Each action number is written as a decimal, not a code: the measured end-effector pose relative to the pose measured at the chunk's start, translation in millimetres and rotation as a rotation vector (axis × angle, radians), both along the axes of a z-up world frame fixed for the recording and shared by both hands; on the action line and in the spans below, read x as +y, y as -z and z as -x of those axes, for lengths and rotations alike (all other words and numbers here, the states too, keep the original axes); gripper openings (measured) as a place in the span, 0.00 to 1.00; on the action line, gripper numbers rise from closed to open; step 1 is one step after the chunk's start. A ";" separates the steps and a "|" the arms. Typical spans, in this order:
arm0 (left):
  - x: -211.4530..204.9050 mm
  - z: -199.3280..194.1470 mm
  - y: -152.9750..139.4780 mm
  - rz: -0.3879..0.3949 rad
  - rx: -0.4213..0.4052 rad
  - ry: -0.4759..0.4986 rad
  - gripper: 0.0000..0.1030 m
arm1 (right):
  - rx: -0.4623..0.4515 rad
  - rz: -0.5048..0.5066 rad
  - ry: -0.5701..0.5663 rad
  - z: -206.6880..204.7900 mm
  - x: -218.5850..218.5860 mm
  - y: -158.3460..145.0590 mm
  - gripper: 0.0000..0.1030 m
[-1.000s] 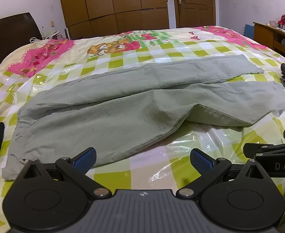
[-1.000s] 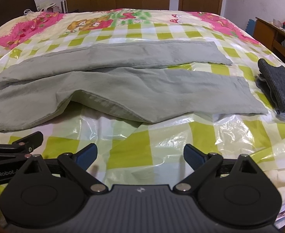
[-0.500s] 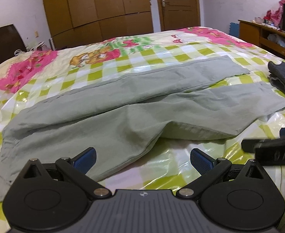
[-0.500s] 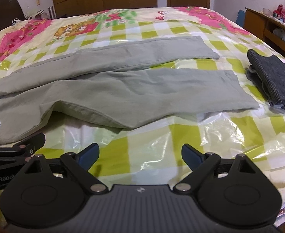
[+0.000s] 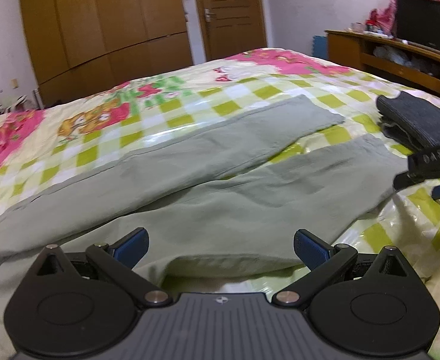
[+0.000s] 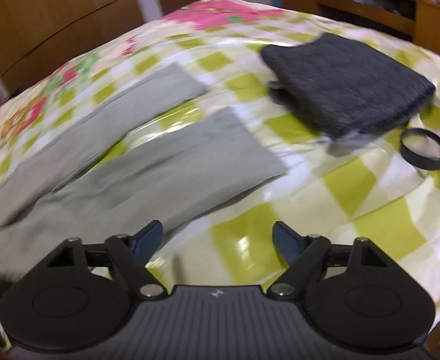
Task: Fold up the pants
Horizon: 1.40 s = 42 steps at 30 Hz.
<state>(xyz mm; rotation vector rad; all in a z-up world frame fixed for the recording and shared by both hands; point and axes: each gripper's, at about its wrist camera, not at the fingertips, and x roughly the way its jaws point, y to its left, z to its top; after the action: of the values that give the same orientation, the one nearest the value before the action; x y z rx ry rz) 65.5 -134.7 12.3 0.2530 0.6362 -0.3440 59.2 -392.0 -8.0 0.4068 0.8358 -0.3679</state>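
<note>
Left wrist view: the left claw (image 5: 220, 247) gapes wide, empty, over the near edge of the pants (image 5: 208, 192), which lie flat across the bed (image 5: 249, 87), legs splayed apart. A shallow bite there could lift only the top layer.

Right wrist view, blurred: the right claw (image 6: 218, 240) is equally spread and empty beside the near leg; it may snag the bed's slick plastic cover, or bump the dark cloth (image 6: 345, 84).

Sage-green pants (image 5: 220, 198) spread flat, unfolded, legs apart, near edge slightly lifted
</note>
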 end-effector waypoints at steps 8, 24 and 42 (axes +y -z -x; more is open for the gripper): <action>-11.7 -9.7 8.3 0.011 0.025 0.033 1.00 | -0.010 -0.098 0.123 -21.2 -40.1 15.9 0.31; -18.8 -3.0 19.1 -0.006 0.057 0.118 1.00 | -0.083 -0.095 0.182 -16.1 -92.1 -8.0 0.03; 146.0 9.6 35.8 -0.048 0.160 -0.107 1.00 | 0.046 0.138 -0.255 -57.5 61.2 -10.3 0.10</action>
<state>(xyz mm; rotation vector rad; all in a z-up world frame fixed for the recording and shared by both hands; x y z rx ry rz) 55.9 11.3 -23.5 0.2381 0.8137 -0.2481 116.7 -330.8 2.3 0.1613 0.8893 -0.1969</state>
